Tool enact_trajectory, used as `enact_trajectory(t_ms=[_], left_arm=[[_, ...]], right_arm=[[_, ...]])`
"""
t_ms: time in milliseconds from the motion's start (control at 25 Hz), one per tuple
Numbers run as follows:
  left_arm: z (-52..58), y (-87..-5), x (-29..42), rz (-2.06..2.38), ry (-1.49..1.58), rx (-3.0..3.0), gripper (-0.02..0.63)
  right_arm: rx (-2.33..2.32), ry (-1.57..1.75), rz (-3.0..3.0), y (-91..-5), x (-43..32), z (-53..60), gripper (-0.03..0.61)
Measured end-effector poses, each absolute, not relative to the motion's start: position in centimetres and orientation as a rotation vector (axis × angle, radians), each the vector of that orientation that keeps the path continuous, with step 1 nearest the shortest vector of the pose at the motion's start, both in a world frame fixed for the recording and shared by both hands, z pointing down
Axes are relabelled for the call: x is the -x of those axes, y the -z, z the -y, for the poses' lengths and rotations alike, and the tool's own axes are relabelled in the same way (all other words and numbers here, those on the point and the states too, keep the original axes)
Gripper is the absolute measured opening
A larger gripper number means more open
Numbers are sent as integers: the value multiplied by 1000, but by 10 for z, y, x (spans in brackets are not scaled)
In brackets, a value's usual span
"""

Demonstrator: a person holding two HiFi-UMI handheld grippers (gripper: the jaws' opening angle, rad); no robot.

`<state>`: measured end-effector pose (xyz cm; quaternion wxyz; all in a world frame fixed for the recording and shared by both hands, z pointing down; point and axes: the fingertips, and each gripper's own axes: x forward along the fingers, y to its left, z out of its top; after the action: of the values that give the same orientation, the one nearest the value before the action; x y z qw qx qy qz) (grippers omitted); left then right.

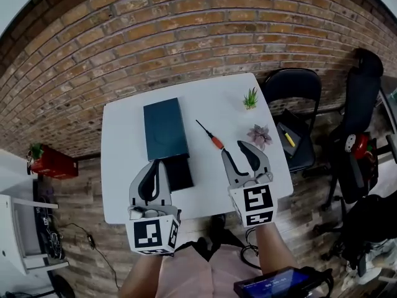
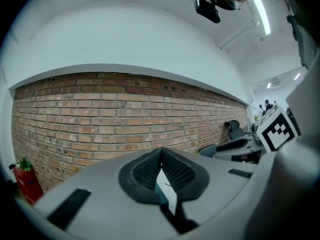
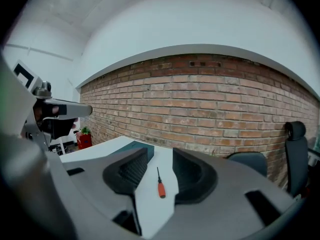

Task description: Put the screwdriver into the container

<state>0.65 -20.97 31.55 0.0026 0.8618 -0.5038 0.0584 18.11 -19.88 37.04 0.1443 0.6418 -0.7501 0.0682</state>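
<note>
The white worktop (image 1: 118, 160) carries the dark container (image 1: 165, 129) left of centre, and the left tool (image 1: 156, 165) hovers beside it, clenched and empty. The right tool (image 1: 234, 149), jaws spread on nothing, should go straight ahead, straddle the orange handle of the screwdriver (image 1: 209, 135) lying just beyond, and close squarely.
</note>
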Motion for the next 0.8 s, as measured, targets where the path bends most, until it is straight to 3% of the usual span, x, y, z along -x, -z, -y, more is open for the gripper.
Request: enact_trajectory(t_ms=[400,800], left_arm=[[253,-305,-5,1693,-138,-2632,11],[297,-343,14,1672,-161,-2538,11]], right_arm=[[-1713,-153,2236,-363,-178,257,166],[-1572,-292,2184,-430,-168,294,173]])
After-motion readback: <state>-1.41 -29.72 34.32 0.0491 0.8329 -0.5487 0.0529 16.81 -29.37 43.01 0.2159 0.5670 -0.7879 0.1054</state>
